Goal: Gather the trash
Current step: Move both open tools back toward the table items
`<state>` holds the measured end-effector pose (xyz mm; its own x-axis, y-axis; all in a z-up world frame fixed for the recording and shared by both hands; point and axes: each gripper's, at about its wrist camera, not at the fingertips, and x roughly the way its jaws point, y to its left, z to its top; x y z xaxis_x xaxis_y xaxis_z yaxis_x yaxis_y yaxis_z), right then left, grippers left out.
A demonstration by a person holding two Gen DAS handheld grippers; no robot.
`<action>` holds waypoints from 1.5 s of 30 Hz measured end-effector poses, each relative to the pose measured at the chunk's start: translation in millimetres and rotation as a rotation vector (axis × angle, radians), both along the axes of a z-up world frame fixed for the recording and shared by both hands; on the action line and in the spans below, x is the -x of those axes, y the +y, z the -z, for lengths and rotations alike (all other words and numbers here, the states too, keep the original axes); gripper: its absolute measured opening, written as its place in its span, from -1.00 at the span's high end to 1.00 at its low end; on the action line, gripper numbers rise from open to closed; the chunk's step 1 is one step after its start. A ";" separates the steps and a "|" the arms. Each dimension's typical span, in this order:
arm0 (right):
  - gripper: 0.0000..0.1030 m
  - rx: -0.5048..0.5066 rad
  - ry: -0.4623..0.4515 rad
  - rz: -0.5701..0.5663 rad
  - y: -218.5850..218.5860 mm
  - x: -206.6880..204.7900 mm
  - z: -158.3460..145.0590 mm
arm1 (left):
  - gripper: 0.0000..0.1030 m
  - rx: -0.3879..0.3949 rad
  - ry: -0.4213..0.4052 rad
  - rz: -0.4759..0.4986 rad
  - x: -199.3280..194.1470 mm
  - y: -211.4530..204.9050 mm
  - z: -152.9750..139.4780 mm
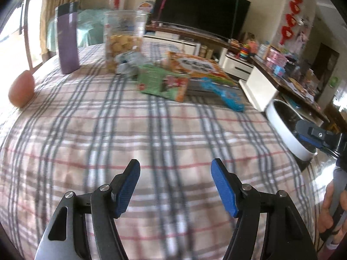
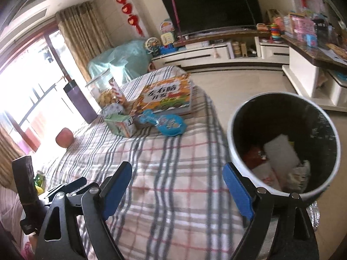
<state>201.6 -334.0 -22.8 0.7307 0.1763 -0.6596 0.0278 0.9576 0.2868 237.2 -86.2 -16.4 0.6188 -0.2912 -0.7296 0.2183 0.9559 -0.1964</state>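
A white trash bin [image 2: 236,134] with a black inside stands beside the table's right edge and holds several pieces of trash; it also shows in the left wrist view [image 1: 279,125]. On the plaid tablecloth [image 1: 151,134] lie a blue wrapper [image 1: 229,96] [image 2: 168,124], a green carton [image 1: 162,82] [image 2: 120,124] and a crumpled grey wrapper [image 1: 128,62]. My left gripper [image 1: 175,184] is open and empty above the cloth. My right gripper [image 2: 177,186] is open and empty, close to the bin's near rim.
An orange book [image 2: 167,95], a clear jar of snacks [image 1: 123,39], a purple tumbler [image 1: 67,36] and an apple [image 2: 64,139] stand on the table. A TV [image 2: 212,4] and cabinets line the far wall.
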 end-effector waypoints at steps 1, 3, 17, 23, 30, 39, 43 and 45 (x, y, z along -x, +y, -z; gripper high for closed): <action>-0.70 0.001 0.006 -0.010 3.5 -4.9 2.3 | -0.31 0.002 0.003 -0.006 -4.0 4.2 0.9; -0.70 0.006 0.016 -0.026 9.9 -13.2 7.0 | -0.31 0.000 0.008 -0.027 -9.4 11.5 2.3; -0.70 0.073 0.085 -0.092 40.6 -67.7 30.8 | -0.31 0.006 0.043 -0.102 -75.0 42.7 12.3; -0.70 0.099 0.081 -0.092 43.6 -88.6 31.3 | -0.31 -0.009 0.019 -0.096 -116.1 43.9 8.4; -0.68 0.120 0.094 -0.077 41.1 -109.3 38.8 | -0.31 -0.020 0.007 -0.091 -168.6 42.1 13.9; -0.51 0.136 0.093 -0.076 39.4 -121.7 44.9 | -0.31 -0.039 -0.027 -0.050 -220.3 37.8 24.3; -0.27 0.141 0.096 -0.066 38.8 -124.5 46.3 | -0.15 -0.029 -0.023 -0.019 -230.4 32.2 30.3; 0.15 0.147 0.095 -0.058 38.5 -124.7 46.4 | 0.27 -0.026 -0.021 0.016 -232.1 27.1 32.5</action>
<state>326.2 -295.6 -69.2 0.6555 0.1129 -0.7467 -0.0082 0.9898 0.1424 469.3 -59.1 -48.9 0.6291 -0.2822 -0.7242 0.2374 0.9570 -0.1667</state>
